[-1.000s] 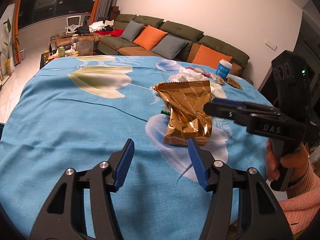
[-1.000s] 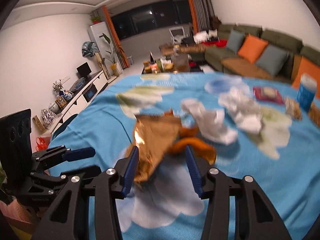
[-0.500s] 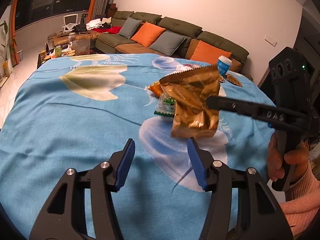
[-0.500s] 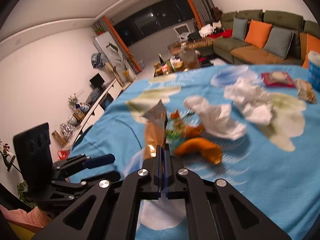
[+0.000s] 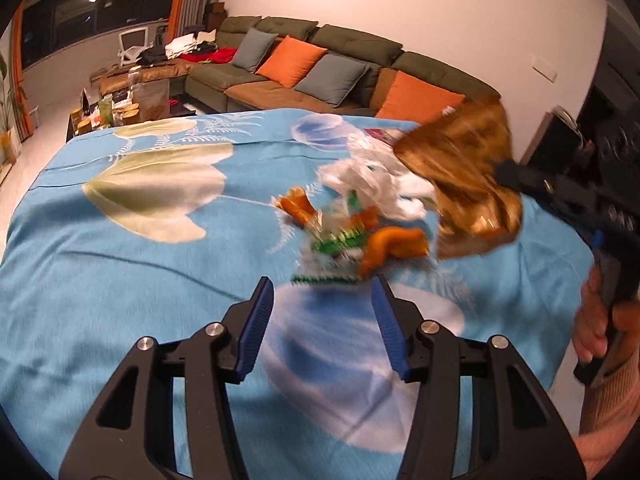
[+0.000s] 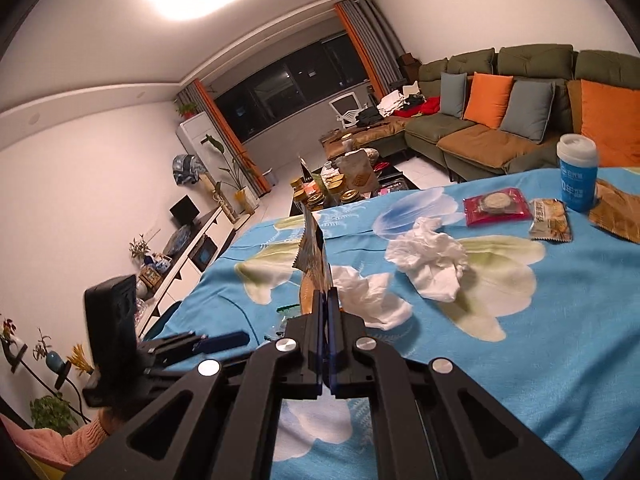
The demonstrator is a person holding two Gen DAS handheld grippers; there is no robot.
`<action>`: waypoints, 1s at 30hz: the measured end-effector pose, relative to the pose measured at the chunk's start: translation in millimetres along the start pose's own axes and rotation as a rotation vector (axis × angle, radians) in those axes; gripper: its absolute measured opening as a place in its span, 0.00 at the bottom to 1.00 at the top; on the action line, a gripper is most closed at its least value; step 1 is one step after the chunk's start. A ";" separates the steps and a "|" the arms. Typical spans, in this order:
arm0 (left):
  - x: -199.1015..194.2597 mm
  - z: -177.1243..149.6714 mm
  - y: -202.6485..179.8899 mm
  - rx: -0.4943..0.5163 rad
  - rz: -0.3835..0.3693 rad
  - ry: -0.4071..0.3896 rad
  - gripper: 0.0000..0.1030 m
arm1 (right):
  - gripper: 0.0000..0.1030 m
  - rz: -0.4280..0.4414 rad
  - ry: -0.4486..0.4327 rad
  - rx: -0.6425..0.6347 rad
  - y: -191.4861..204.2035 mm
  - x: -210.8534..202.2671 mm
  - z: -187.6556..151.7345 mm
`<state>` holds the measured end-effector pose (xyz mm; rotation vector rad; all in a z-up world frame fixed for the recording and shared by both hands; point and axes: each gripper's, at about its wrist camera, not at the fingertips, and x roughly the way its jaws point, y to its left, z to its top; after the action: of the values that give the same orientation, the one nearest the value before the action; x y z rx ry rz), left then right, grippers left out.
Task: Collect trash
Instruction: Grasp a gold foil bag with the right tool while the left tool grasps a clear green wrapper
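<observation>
My right gripper point(image 6: 325, 300) is shut on a gold foil snack bag point(image 6: 314, 264), seen edge-on, and holds it up above the table. In the left wrist view the bag point(image 5: 464, 184) hangs blurred at the right, off the blue flowered tablecloth point(image 5: 120, 280). My left gripper point(image 5: 322, 308) is open and empty, low over the cloth, just short of a green and orange wrapper point(image 5: 340, 240) and an orange peel-like scrap point(image 5: 394, 244). Crumpled white tissues point(image 6: 430, 264) lie beyond.
At the far right of the table stand a blue cup point(image 6: 578, 174), a red snack packet point(image 6: 496, 206), a tan packet point(image 6: 550, 220) and a brown wrapper point(image 6: 616, 214). A green sofa point(image 5: 320, 64) is behind, and a cluttered coffee table point(image 6: 344, 184).
My right gripper closed on the gold bag, lifted it off the cloth and carried it up and to the right. The wrappers that lay under it now show. My left gripper moved forward.
</observation>
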<state>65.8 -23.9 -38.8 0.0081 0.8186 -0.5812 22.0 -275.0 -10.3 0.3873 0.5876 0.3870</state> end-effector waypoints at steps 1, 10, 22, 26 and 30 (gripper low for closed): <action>4.1 4.8 2.4 -0.005 0.003 0.005 0.47 | 0.01 0.000 0.001 0.003 -2.0 1.5 1.5; 39.3 26.3 11.3 -0.033 -0.004 0.092 0.45 | 0.01 0.032 0.010 0.017 -7.0 7.8 2.3; 25.5 14.5 0.3 -0.016 -0.022 0.058 0.21 | 0.01 0.053 0.016 0.012 2.0 12.3 2.9; 11.8 7.4 0.3 -0.016 -0.020 0.043 0.21 | 0.01 0.066 0.016 -0.001 7.8 15.0 4.7; -1.4 0.5 1.4 -0.015 -0.017 0.027 0.21 | 0.01 0.079 0.018 -0.011 15.0 18.7 5.2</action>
<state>66.1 -22.2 -37.8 -0.0046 0.8500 -0.5916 35.8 -254.9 -7.9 0.3974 0.5890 0.4699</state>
